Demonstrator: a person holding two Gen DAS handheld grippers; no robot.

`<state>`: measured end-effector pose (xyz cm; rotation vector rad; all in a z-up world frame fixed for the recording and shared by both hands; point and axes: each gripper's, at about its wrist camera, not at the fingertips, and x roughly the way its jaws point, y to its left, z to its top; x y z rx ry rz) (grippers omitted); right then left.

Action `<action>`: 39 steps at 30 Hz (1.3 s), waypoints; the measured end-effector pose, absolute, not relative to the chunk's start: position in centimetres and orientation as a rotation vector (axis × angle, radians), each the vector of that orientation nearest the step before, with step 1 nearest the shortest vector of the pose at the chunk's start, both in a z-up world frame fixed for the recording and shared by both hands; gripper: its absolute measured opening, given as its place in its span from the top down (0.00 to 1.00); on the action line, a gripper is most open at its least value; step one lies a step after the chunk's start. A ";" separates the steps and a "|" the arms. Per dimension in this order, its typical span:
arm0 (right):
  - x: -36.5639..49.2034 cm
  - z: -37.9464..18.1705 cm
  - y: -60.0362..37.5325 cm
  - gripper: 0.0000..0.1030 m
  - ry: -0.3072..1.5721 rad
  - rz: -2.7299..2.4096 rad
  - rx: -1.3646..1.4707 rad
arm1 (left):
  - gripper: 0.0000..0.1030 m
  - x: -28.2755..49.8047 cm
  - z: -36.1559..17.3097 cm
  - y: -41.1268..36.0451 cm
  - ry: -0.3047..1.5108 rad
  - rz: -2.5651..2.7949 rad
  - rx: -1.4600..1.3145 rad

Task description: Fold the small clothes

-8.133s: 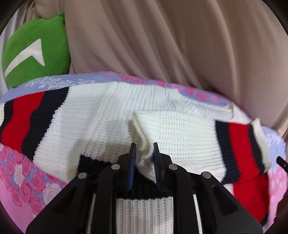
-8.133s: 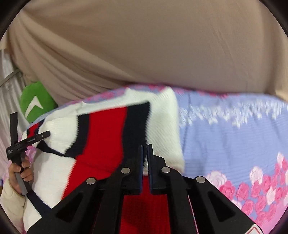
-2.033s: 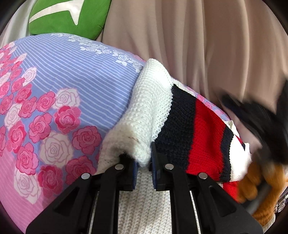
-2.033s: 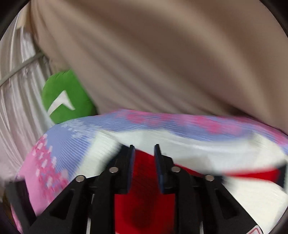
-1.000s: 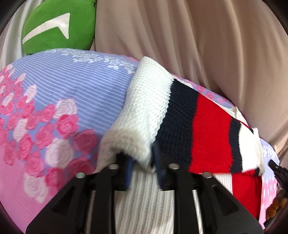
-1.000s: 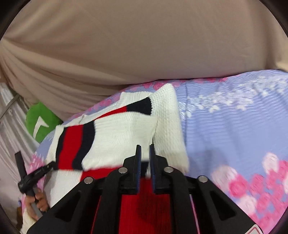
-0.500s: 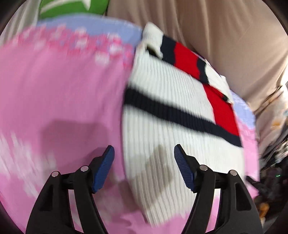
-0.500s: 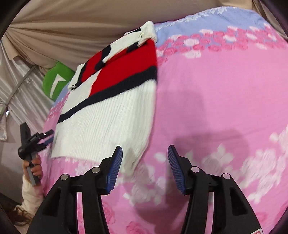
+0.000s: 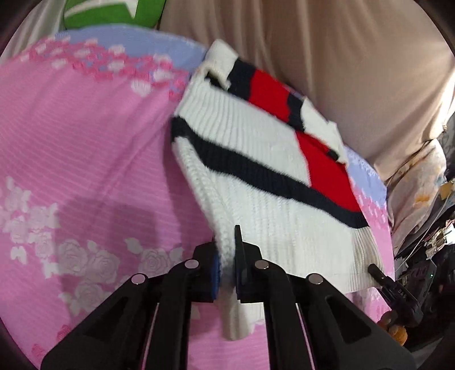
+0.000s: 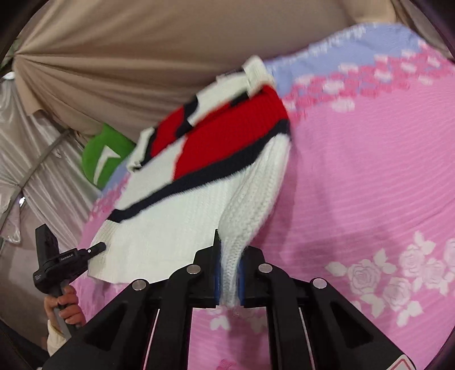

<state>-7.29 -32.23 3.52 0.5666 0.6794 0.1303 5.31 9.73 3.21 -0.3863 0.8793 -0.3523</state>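
A small white knit sweater (image 9: 256, 159) with red and navy stripes lies folded on the pink floral bedsheet (image 9: 85, 142). My left gripper (image 9: 226, 273) is shut on its near white hem corner, which bunches between the fingers. In the right wrist view the sweater (image 10: 204, 159) lies the same way, and my right gripper (image 10: 229, 280) is shut on the other hem corner. The left gripper also shows at the lower left of the right wrist view (image 10: 96, 247), and the right gripper at the lower right of the left wrist view (image 9: 372, 269).
A green cushion (image 10: 105, 159) sits at the head of the bed, also in the left wrist view (image 9: 113, 11). Beige curtain (image 9: 341, 57) hangs behind the bed. Cluttered items (image 9: 426, 242) stand off the bed's right side.
Half a second ago both grippers were open above the sheet near the hem. Now each has closed on a hem corner and the fabric is bunched in the fingers.
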 end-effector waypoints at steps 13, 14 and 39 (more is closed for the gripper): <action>-25.2 12.8 -30.9 0.94 0.459 0.262 0.438 | 0.94 -11.9 11.7 13.5 0.672 -0.486 -0.385; -26.2 13.8 -30.9 0.94 0.425 0.270 0.432 | 0.94 -13.1 12.8 14.1 0.635 -0.491 -0.387; 4.0 6.5 -38.5 0.89 0.582 0.059 0.602 | 0.87 16.6 4.4 4.9 0.865 -0.249 -0.260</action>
